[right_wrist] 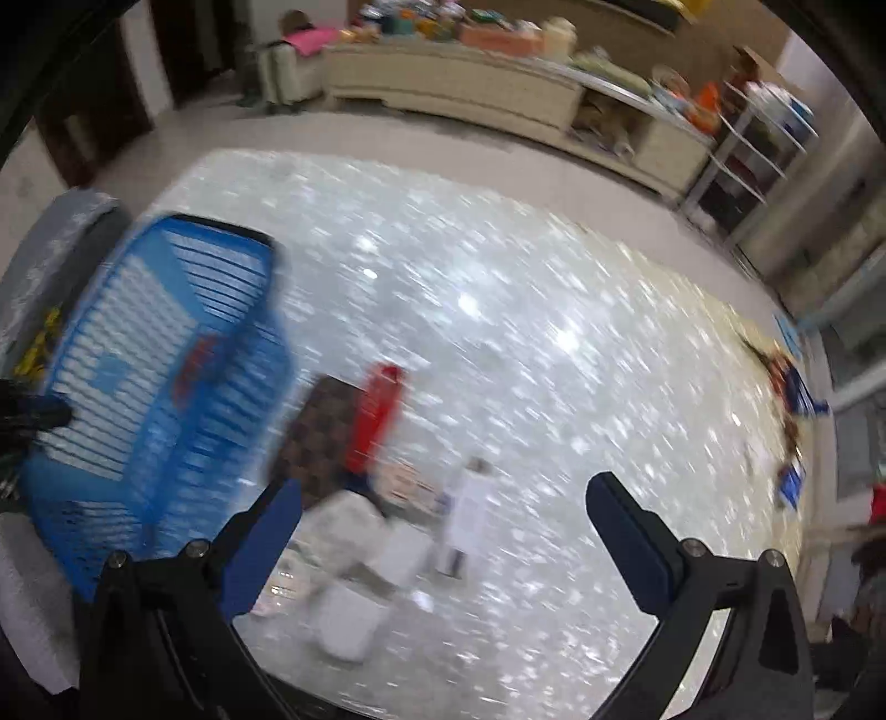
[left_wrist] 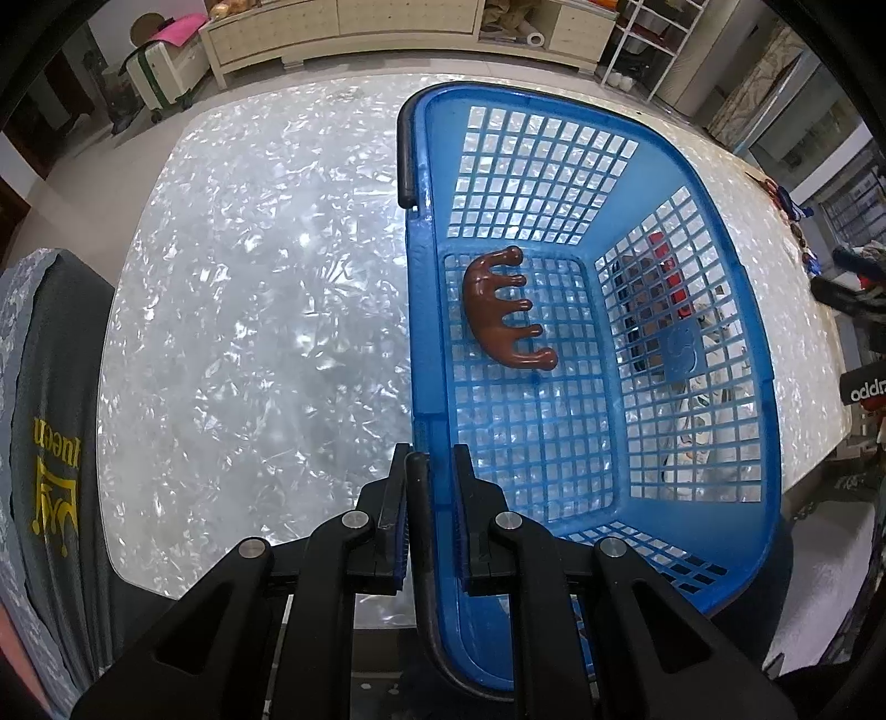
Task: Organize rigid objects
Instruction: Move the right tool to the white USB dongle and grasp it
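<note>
A blue plastic basket [left_wrist: 714, 310] stands on the shiny white table, and a brown wooden comb-shaped massager [left_wrist: 501, 307] lies on its mesh floor. My left gripper [left_wrist: 429, 471] is shut on the basket's black handle at the near rim. In the blurred right wrist view the same basket [right_wrist: 160, 376] sits at the left. My right gripper [right_wrist: 443, 498] hangs wide open above the table with nothing between its fingers. Below it lie a brown checkered wallet [right_wrist: 315, 437], a red box [right_wrist: 376, 410], a small white bottle [right_wrist: 470, 509] and some white items [right_wrist: 360, 576].
A grey chair back [left_wrist: 50, 443] with yellow print stands at the table's left edge. Small coloured items [right_wrist: 792, 399] lie by the table's far right edge. A long cream cabinet [left_wrist: 343, 33] and white shelves [right_wrist: 758, 144] stand beyond the table.
</note>
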